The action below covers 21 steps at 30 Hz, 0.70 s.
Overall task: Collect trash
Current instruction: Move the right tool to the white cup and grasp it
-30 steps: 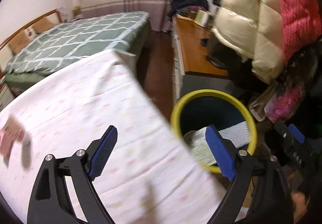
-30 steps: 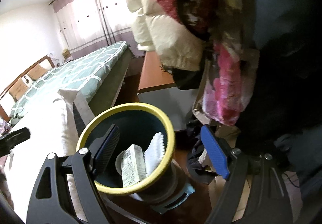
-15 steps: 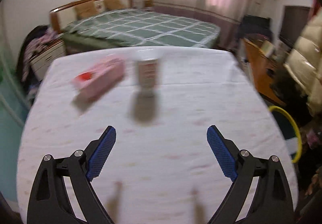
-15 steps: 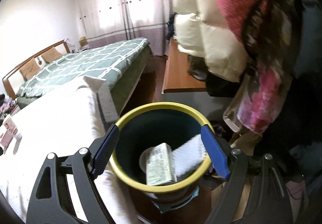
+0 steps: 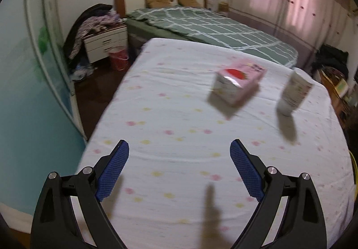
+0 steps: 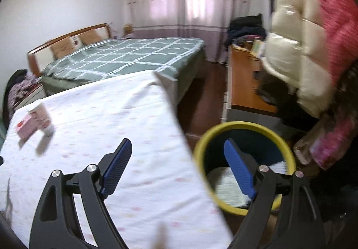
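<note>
Two bits of trash are being left on the table, both grippers spread wide and holding nothing

In the left wrist view, the left gripper (image 5: 179, 163) is being held wide open over the white tablecloth (image 5: 179, 115), with the pink carton (image 5: 238, 80) and the paper cup (image 5: 293, 94) sitting near each other further ahead. In the right wrist view, the right gripper (image 6: 177, 165) is being held spread over the table edge, beside the yellow-rimmed bin (image 6: 246, 126), where paper trash (image 6: 226, 184) is being kept.
</note>
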### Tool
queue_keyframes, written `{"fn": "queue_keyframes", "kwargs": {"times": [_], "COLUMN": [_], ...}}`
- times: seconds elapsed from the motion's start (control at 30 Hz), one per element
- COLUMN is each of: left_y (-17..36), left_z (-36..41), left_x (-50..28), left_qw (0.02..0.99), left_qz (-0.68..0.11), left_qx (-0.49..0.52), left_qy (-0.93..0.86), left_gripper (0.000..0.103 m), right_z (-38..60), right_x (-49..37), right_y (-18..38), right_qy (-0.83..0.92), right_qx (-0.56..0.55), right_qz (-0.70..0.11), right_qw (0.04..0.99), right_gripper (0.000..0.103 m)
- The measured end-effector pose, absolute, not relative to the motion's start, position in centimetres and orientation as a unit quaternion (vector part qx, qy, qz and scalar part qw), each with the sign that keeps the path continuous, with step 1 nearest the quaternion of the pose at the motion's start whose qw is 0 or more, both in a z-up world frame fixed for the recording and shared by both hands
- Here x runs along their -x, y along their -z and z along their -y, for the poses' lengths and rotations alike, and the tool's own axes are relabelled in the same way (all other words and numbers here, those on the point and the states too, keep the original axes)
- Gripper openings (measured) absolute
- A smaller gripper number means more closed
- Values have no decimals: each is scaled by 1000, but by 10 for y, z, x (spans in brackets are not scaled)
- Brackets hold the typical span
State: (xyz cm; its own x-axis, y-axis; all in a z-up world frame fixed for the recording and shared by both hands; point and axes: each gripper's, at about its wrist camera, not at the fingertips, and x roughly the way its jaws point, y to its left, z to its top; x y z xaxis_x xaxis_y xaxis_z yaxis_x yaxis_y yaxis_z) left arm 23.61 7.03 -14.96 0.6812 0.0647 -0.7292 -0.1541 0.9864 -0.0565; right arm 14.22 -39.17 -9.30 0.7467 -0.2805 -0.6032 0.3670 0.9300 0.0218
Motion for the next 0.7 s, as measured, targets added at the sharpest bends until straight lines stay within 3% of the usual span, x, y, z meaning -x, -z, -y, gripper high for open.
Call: {"fn": "queue_keyframes", "kwargs": {"times": [0.7], "left_y": [163], "left_z": [-81], "left_x": [-239], "left_qw": [902], "left_qz": [-419], "left_qx": [83], "left_qy": [-61], "left_gripper": [92], "right_z": [201], "right_x": [-277], "right_y": [85], "right_qy": [-75], "right_qx": [-16], "right_qz": [-347], "right_qw": [935], "right_gripper": [80]}}
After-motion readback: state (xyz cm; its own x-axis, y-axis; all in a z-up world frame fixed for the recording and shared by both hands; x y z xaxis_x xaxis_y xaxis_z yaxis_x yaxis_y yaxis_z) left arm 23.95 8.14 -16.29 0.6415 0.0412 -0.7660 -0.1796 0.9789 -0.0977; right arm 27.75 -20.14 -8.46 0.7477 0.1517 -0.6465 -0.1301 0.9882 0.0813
